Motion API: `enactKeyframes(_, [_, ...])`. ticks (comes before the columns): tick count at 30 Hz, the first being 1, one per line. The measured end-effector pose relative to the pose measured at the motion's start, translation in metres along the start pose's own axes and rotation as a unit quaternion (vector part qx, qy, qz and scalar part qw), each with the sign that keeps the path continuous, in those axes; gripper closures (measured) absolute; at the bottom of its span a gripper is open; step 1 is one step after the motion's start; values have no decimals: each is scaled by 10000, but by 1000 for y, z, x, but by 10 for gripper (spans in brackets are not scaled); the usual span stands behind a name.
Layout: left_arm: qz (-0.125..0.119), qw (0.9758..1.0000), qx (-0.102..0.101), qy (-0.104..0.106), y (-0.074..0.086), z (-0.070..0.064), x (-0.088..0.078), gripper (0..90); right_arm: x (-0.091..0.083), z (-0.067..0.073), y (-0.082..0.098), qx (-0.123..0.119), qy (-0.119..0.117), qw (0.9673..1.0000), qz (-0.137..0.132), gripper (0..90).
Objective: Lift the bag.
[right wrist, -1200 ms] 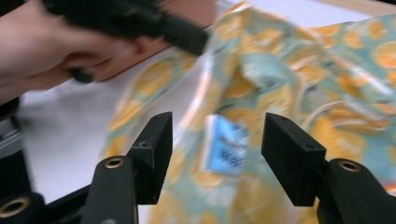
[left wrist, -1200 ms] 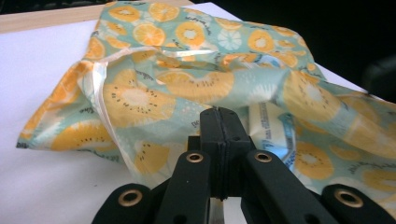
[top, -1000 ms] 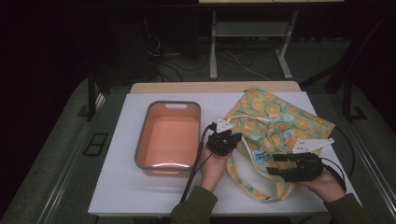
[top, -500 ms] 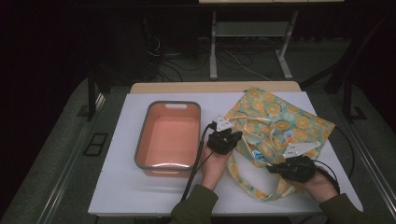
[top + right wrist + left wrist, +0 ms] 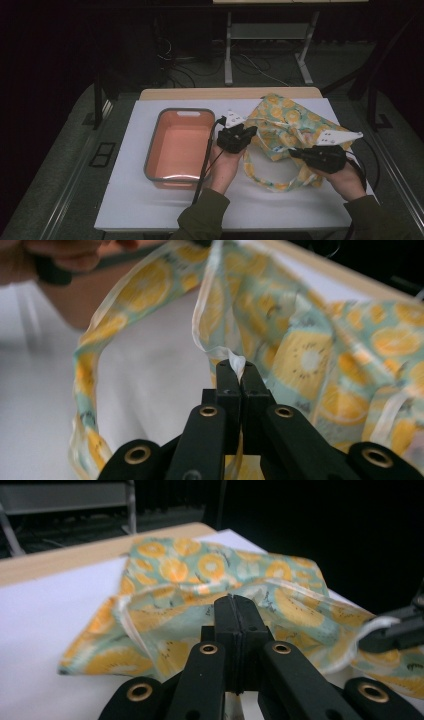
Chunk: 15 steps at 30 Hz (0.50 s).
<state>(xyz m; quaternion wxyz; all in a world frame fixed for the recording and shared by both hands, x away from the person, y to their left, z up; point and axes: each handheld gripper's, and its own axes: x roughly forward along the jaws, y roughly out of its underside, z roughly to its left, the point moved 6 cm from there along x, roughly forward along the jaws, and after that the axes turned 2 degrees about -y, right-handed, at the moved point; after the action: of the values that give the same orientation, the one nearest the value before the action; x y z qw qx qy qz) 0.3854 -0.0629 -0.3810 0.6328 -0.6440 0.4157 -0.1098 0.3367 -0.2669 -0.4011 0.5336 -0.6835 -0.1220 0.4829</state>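
Progress: cloth bag [image 5: 295,131] on the white counter [image 5: 125,200], right of the empty orange tub [image 5: 179,148]; mouth judged being opened, nothing packed | Left hand-held gripper [image 5: 248,132]: clenched on the bag's rim | Right hand-held gripper [image 5: 236,367]: clamped on a hem fold | Textures: soft, limp, lemon-printed cloth; rigid, smooth, round-cornered tub

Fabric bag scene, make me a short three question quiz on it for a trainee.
1. True or false: the right hand-held gripper is shut on the fabric bag.
2. What sits left of the bag? A) orange tray B) metal bowl C) cardboard box
3. What fruit pattern is printed on the bag?

Key: 1 true, its jaws pinch the bag's edge. 2 A, the orange tray. 3 Orange slices.
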Motion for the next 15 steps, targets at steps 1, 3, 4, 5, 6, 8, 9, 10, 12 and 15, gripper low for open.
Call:
enactKeyframes(1, [-64,10000,-21,-12,-4,1,-3,899,-2,-2,-4,12,15,10000,-71,894])
enactKeyframes(3, [-163,9999,-23,-42,-11,4,-9,899,-9,-5,-17,24,71,9994,-323,894])
enactKeyframes(4, [-242,9997,-21,-46,-15,5,-13,899,-11,-6,-22,26,80,9992,-401,894])
enactKeyframes(5, [-309,9995,-25,-58,-20,6,-17,899,-15,-7,-29,18,108,9985,-532,894])
enactKeyframes(6, [-401,9992,-15,-73,-25,7,-21,899,-19,-8,-35,5,154,9979,-621,894])
enactKeyframes(8, [-586,9983,-20,-69,-36,7,-32,899,-25,-9,-44,-19,210,9969,-763,894])
enactKeyframes(9, [-657,9978,-3,-78,-41,7,-36,899,-28,-9,-49,-4,216,9961,-860,895])
enactKeyframes(10, [-755,9971,31,-85,-47,7,-42,899,-30,-9,-52,-13,190,9954,-936,894])
enactKeyframes(12, [-839,9964,101,-96,-54,4,-48,899,-36,-7,-61,-41,171,9940,-1084,894])
enactKeyframes(15, [-751,9969,179,-127,-54,3,-45,899,-37,-8,-68,-136,243,9930,-1146,894])
